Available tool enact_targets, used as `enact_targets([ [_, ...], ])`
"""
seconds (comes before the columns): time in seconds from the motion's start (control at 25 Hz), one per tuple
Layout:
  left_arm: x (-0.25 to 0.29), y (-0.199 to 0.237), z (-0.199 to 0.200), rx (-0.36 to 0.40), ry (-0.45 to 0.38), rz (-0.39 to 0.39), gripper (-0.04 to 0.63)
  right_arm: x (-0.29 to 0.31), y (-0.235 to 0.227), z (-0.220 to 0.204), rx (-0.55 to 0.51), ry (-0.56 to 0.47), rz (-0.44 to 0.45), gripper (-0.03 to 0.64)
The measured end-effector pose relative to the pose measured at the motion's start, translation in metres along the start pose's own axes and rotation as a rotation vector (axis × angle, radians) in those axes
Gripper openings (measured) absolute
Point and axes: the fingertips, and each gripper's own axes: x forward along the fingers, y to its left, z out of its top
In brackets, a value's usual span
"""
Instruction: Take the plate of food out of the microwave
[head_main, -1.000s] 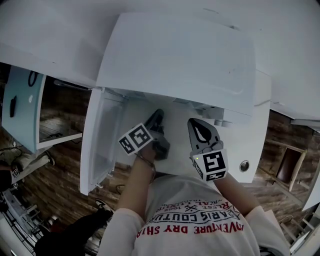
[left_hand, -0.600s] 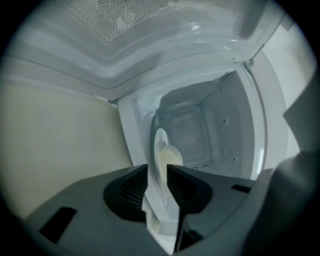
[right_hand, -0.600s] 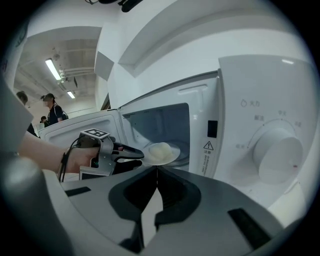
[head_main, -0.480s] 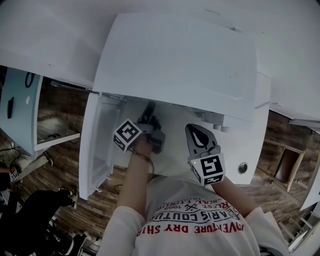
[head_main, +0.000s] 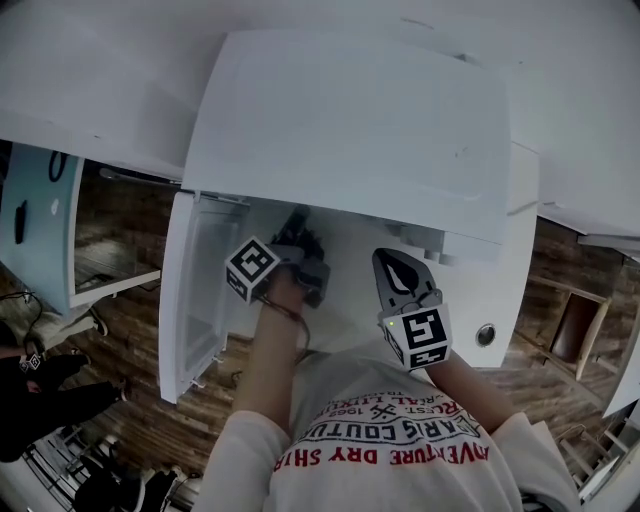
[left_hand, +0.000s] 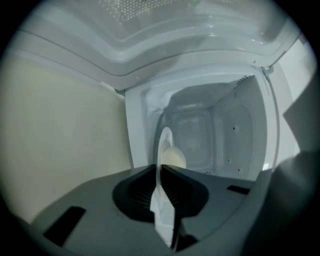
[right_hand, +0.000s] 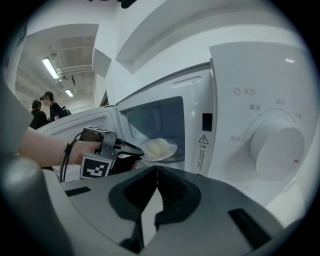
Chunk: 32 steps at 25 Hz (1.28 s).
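The white microwave (head_main: 350, 130) stands with its door (head_main: 195, 280) swung open to the left. My left gripper (head_main: 298, 228) reaches into the cavity. In the left gripper view, the left gripper (left_hand: 160, 167) is shut on the rim of a pale plate (left_hand: 162, 142), seen edge-on, with a rounded cream piece of food (left_hand: 174, 157) on it. The right gripper view shows the same plate (right_hand: 169, 151) and food (right_hand: 156, 146) at the cavity mouth, the left gripper (right_hand: 134, 150) clamped on its near edge. My right gripper (head_main: 400, 270) hangs outside in front of the microwave, shut and holding nothing (right_hand: 157, 172).
The microwave's control panel with a large white dial (right_hand: 277, 145) is to the right of the cavity. The cavity walls (left_hand: 225, 135) close round the plate. People (right_hand: 42, 112) stand in the background at left. Wooden floor (head_main: 130, 300) lies below.
Over the last second my left gripper pushed forward into the microwave cavity and has held there since. My right gripper has barely moved. People at the lower left shifted.
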Motion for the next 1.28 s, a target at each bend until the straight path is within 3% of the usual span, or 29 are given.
enact_targets([
  [0.52,-0.02,-0.019,-0.006,0.052,-0.008,-0.09,0.017,-0.008,0.014,0.002,0.002,-0.02,0.019,0.012],
  [0.84,-0.044,-0.021,-0.012,-0.032,-0.021,-0.204,0.018,-0.019,0.016,-0.003,0.013,-0.027,-0.002,0.012],
  [0.96,-0.053,-0.027,-0.016,-0.047,-0.007,-0.249,0.018,-0.025,0.017,-0.005,0.014,-0.027,-0.018,0.012],
  [1.28,-0.089,-0.053,-0.04,0.009,0.072,-0.334,0.018,-0.043,0.014,-0.001,0.017,-0.056,-0.081,0.012],
])
